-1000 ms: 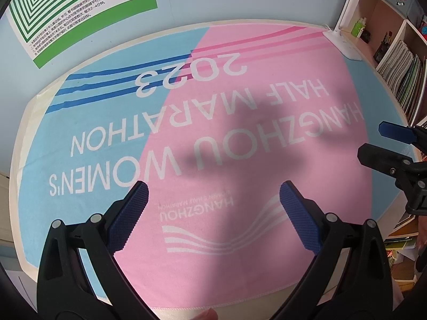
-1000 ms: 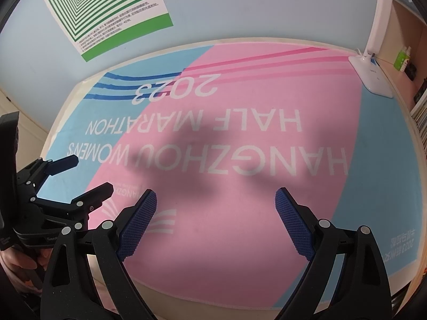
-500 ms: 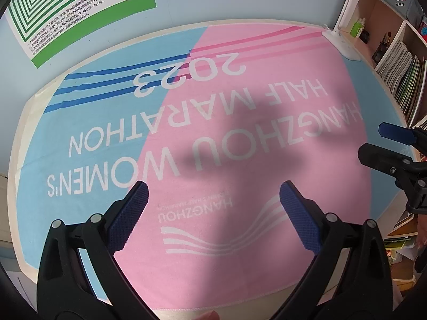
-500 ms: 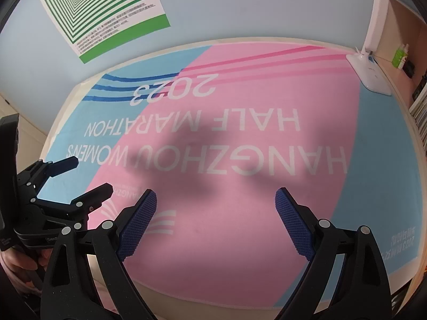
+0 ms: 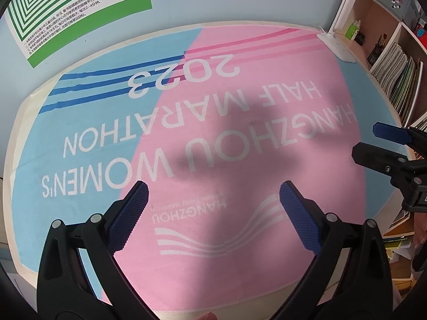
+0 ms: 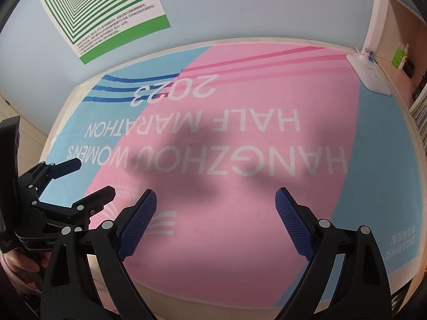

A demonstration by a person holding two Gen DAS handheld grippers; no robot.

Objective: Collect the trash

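Note:
No trash shows in either view. A pink and light-blue cloth (image 5: 218,122) (image 6: 240,138) printed "HANGZHOU WOMEN'S HALF MARATHON 2023" covers the table. My left gripper (image 5: 213,189) hovers over its near pink part, open, with nothing between its blue pads. It also appears at the left of the right wrist view, the left gripper (image 6: 93,176) open there too. My right gripper (image 6: 216,194) is open and empty above the cloth. In the left wrist view the right gripper (image 5: 365,141) reaches in from the right edge.
A white lamp base (image 6: 371,76) (image 5: 337,46) stands at the cloth's far right corner. A green-striped poster (image 5: 66,8) (image 6: 101,13) hangs on the blue wall. Shelves with books (image 5: 397,80) stand to the right. A hand (image 6: 18,264) holds the left gripper.
Both views have shifted very slightly over the cloth. Both grippers stay open and empty.

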